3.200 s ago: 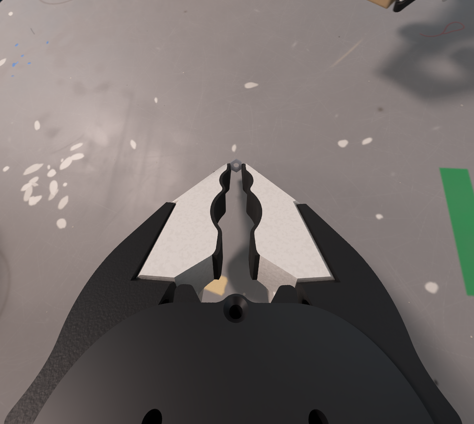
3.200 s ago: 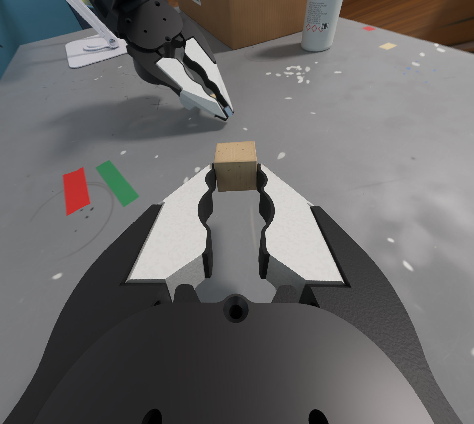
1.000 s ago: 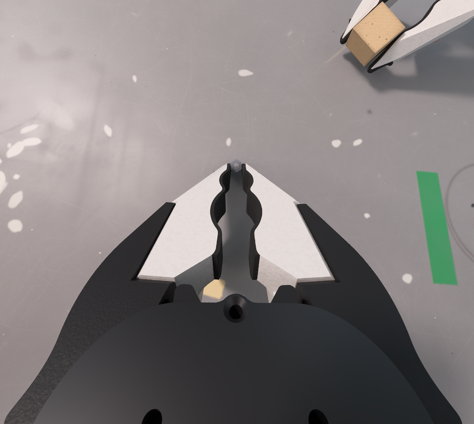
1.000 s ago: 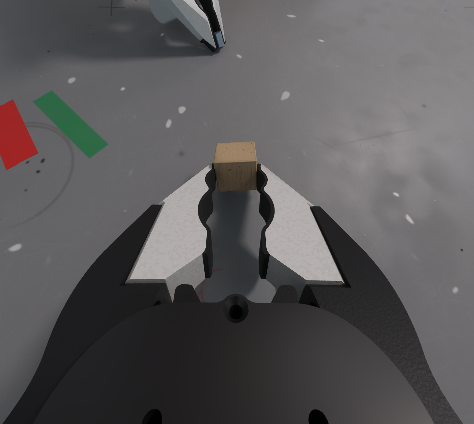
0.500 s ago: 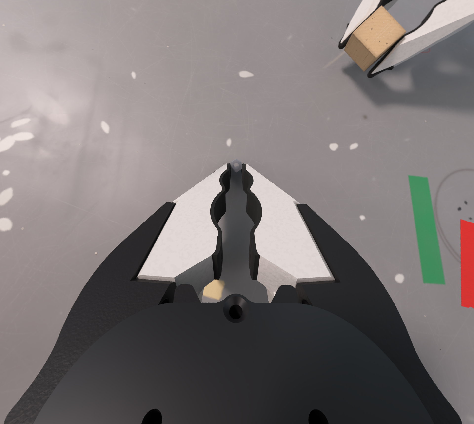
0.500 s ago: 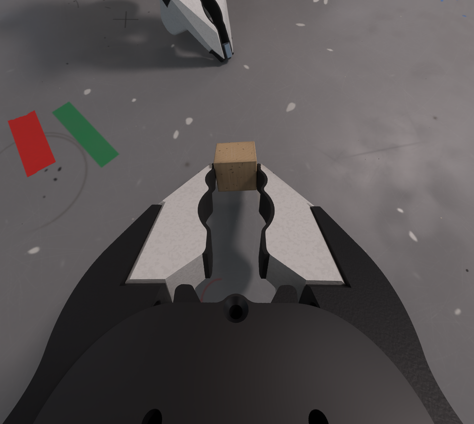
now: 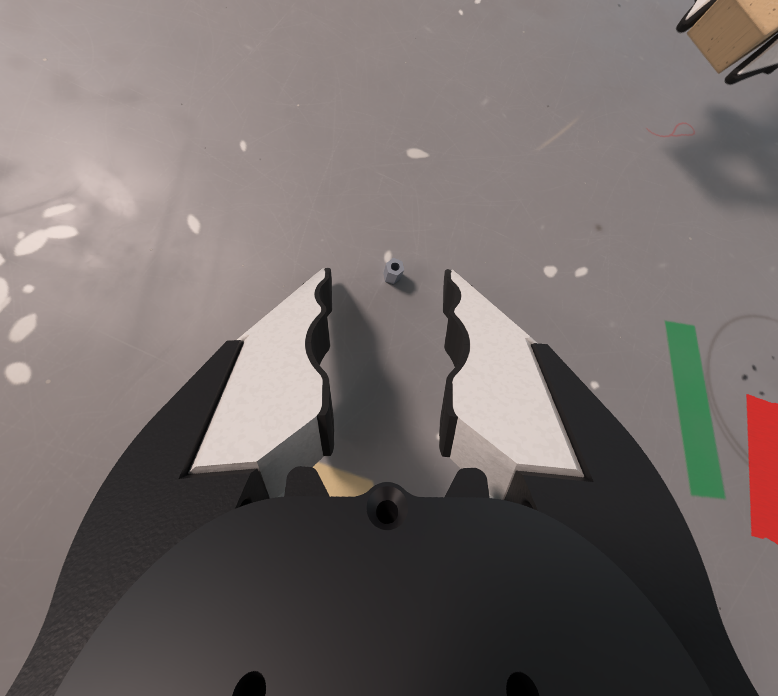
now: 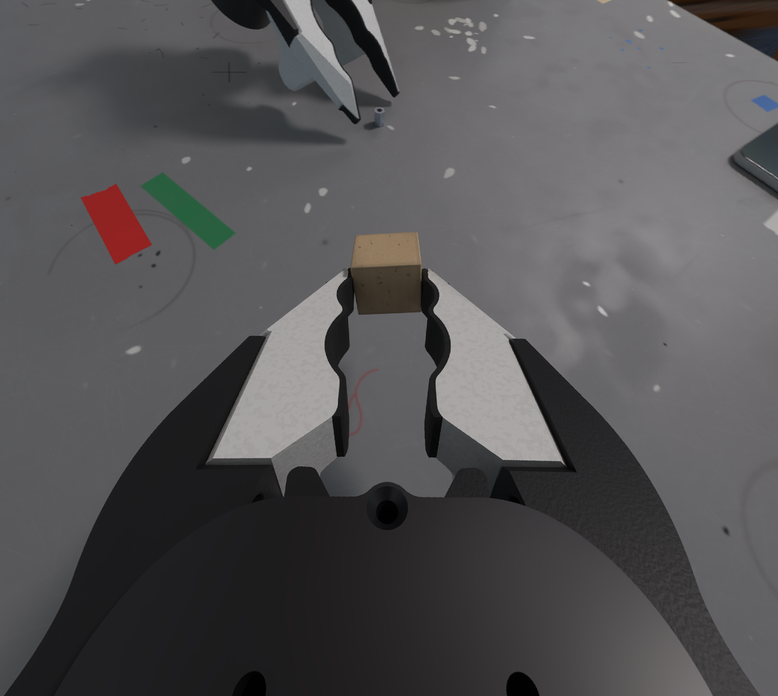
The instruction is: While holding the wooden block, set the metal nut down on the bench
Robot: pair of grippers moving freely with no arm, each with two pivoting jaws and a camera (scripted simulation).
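Fingers of your left gripper gape wide and empty around the tiny grey hex metal nut upright on the grey bench, light, hard, likely slippery, best pinched across flats, while your right gripper clamps the tan wooden block.

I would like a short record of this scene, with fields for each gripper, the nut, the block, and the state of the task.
left gripper: open, fingers apart, touching nothing
right gripper: shut on the wooden block
metal nut: standing on end on the bench, hole up, just ahead of the left fingertips and free of both
wooden block: pinched at the right fingertips, held above the bench
task state: nut set down and released, block held
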